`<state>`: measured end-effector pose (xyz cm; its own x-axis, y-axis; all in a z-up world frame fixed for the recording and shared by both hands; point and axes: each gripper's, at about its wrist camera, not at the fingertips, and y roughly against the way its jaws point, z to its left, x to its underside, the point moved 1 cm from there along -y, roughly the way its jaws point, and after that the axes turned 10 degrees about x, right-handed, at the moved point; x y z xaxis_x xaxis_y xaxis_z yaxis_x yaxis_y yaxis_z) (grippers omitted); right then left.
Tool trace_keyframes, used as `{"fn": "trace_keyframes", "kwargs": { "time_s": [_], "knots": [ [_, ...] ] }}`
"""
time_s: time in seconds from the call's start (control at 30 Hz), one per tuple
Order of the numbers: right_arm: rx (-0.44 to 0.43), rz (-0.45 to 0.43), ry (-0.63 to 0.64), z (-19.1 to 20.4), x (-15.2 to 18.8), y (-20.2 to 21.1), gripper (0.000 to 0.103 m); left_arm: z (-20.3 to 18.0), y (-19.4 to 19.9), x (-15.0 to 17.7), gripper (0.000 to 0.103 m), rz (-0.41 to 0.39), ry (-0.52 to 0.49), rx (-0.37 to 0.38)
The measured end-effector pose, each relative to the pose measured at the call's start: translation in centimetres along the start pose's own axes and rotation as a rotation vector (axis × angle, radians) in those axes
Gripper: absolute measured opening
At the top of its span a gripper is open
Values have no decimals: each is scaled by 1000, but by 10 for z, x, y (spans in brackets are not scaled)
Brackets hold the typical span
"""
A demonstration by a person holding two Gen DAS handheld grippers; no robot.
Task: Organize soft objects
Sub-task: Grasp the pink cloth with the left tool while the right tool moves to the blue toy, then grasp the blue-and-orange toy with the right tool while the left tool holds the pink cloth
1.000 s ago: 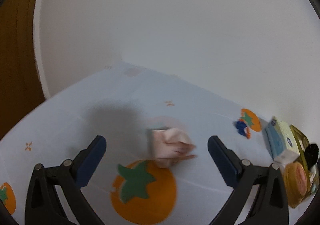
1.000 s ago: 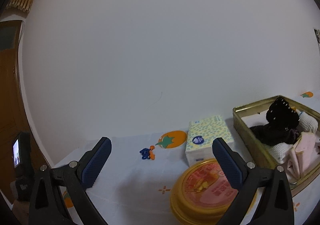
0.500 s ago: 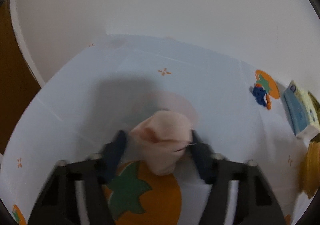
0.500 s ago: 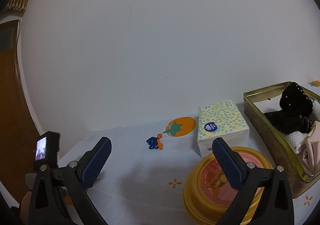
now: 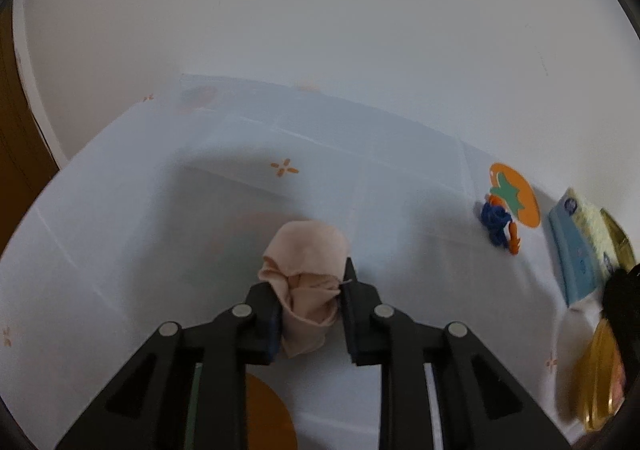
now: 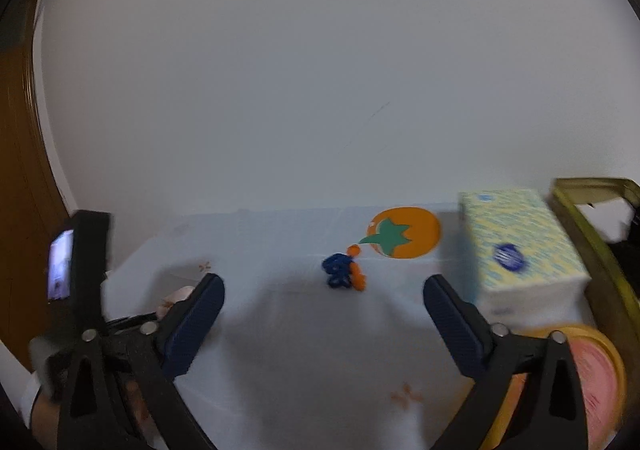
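A white wall fills the upper part of both views, with a brown wooden door at its left edge. Below it lies the tabletop, covered by a pale cloth printed with orange tomato shapes and small orange crosses. At the right stands a gold metal tin with dark and white things inside — too blurred to tell apart. Just left of the tin sits a tissue pack, yellow-patterned with a blue round mark, and in front of it a round yellow lid with a pink top.

The left tongs are closing, their pads pressed on a crumpled peach cloth whose top bulges up above the fingers and whose lower end hangs between them, over the tabletop beside a printed tomato. In the right wrist view the same tongs show at the left edge, with a small lit screen on their body.

The right tongs stand wide with nothing between them, though their jaws are beginning to close. Beyond them, lying apart on the tabletop, is a small blue and orange bundle, touching the edge of a printed tomato.
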<state>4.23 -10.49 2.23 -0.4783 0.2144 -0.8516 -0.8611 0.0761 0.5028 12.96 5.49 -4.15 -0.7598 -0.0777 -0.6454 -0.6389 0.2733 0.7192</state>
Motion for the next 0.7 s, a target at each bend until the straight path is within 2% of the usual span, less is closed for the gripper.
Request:
{"fn": "trace_keyframes", "kwargs": {
  "time_s": [0.03, 0.07, 0.13, 0.3, 0.4, 0.5, 0.53, 0.57, 0.7],
  "knots": [
    [1, 22, 12, 5, -2, -9, 77, -1, 1, 0, 23, 0, 2, 2],
    [14, 49, 28, 10, -5, -20, 74, 1, -2, -2, 23, 1, -1, 0],
    [54, 119, 55, 16, -9, -46, 74, 0, -3, -2, 23, 3, -6, -6],
    [96, 251, 3, 8, -16, -95, 74, -5, -9, -2, 23, 12, -34, -40],
    [94, 344, 5, 9, -12, -116, 74, -8, -10, -2, 23, 14, -41, -51],
    [100, 344, 49, 17, -12, -118, 60, -10, -11, -1, 24, 14, -45, -56],
    [91, 343, 52, 17, -12, -118, 43, -10, -11, -1, 25, 15, -46, -54],
    [81, 343, 52, 17, -11, -117, 35, -10, -11, -1, 25, 15, -47, -53],
    [8, 353, 33, 12, -9, -115, 13, -7, -11, -2, 25, 14, -41, -43]
  ]
}}
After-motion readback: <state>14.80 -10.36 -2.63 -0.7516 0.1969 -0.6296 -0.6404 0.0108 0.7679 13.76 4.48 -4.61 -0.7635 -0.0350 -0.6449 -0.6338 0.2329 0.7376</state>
